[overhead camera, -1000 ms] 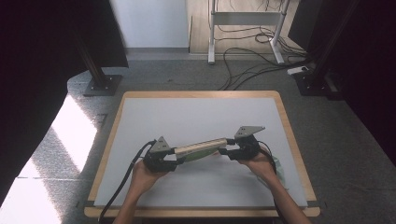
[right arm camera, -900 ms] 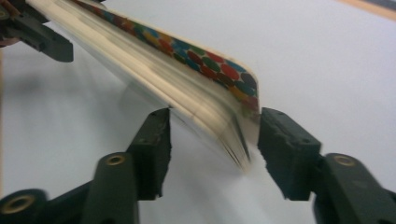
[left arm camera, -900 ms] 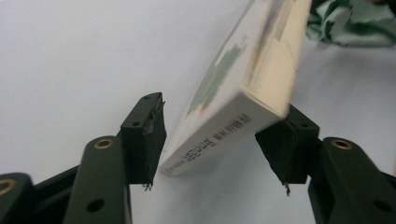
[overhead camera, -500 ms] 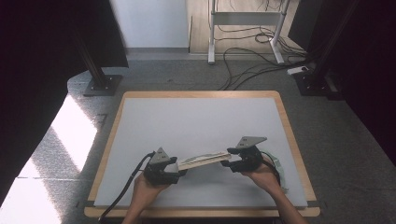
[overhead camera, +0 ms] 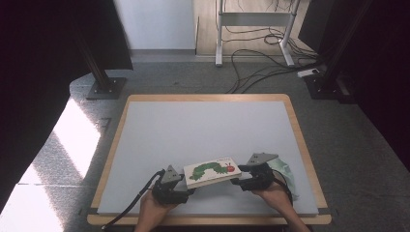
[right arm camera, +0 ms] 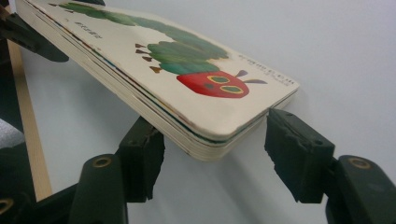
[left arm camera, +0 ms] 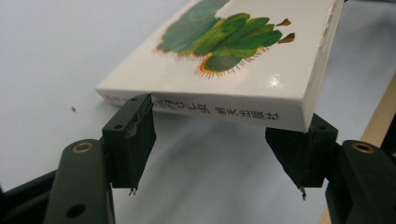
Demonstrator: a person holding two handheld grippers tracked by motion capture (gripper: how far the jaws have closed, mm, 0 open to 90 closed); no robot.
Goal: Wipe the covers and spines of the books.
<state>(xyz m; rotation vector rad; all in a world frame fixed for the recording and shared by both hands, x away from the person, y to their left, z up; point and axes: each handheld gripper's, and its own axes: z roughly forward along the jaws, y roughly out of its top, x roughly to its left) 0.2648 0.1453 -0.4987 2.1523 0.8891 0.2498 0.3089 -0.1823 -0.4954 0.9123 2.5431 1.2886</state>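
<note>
A white board book (overhead camera: 212,171) with a green caterpillar on its cover lies lengthwise between my two grippers near the table's front edge. My left gripper (overhead camera: 185,183) is at its left end; its jaws have just been opening and stand apart below the spine (left arm camera: 210,109), their tips touching or nearly touching its underside without clamping it. My right gripper (overhead camera: 240,175) is at the other end; its jaws have also just been opening. That end (right arm camera: 210,140), beside the red caterpillar head, sits between them tilted, over one jaw and clear of the other. I cannot tell whether the book rests on the table.
The grey table (overhead camera: 203,125) has a wooden rim (overhead camera: 309,159) and bare surface beyond the book. A pale green cloth-like item (overhead camera: 285,171) lies by the right hand. A black cable (overhead camera: 130,208) trails off the front left. On the floor behind are cables (overhead camera: 261,63) and a stand base (overhead camera: 104,89).
Both hands and the book have come nearer the table's front edge and lower. The book, seen edge-on before, now shows its cover. Both grippers' jaws stand wider.
</note>
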